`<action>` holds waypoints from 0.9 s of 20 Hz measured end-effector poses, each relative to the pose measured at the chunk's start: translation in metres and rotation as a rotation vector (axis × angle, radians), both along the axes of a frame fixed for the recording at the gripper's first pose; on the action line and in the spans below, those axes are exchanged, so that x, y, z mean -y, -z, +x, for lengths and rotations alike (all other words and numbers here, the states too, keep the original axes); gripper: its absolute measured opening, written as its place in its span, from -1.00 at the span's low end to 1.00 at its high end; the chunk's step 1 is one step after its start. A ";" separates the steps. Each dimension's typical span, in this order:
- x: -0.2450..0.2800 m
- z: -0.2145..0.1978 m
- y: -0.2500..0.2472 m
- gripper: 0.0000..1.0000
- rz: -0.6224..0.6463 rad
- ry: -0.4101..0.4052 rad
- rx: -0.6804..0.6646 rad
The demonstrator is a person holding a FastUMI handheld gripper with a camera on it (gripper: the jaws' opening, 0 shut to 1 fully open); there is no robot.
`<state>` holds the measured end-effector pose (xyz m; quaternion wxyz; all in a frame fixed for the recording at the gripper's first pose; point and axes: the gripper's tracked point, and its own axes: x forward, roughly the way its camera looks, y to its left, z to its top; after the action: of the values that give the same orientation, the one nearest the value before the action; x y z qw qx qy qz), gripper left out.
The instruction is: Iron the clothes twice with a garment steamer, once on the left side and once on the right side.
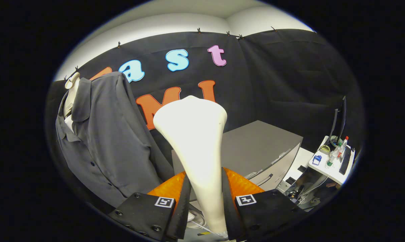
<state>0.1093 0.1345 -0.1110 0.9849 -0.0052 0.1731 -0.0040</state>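
In the gripper view, the gripper (206, 201) holds a white garment steamer (195, 141) by its narrow handle. Both fingers (180, 201) press on the handle from the two sides, so the steamer is pinched between them, and its wide flat head stands up above the fingers against the black wall cloth. Orange parts of the gripper show behind the black fingers, and each finger carries a small square marker.

To the left of the steamer, and apart from it, a dark grey shirt (105, 141) hangs on a pale mannequin (71, 90); the collar is open and a row of dark buttons goes down the front. The steamer head does not touch the shirt.

Beyond the fingers, to the right, stands a grey cabinet (256, 148) with a flat top and a drawer handle on its front.

Further right, near the corner of the booth, there is a small white counter (326, 168). On it stand some bottles (336, 151) (one has a red cap; what is in them I cannot tell), a small blue thing (317, 159) and a dark monitor (338, 121). Cables (300, 195) lie on the floor below this counter.
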 end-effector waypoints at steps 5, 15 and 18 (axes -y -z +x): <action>-0.053 -0.023 -0.011 0.06 -0.014 -0.039 0.032; -0.164 -0.043 -0.018 0.06 -0.018 -0.185 0.052; -0.185 -0.042 -0.015 0.06 -0.025 -0.217 0.046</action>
<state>0.0674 0.3190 -0.0965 0.9831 -0.0363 0.1490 0.1004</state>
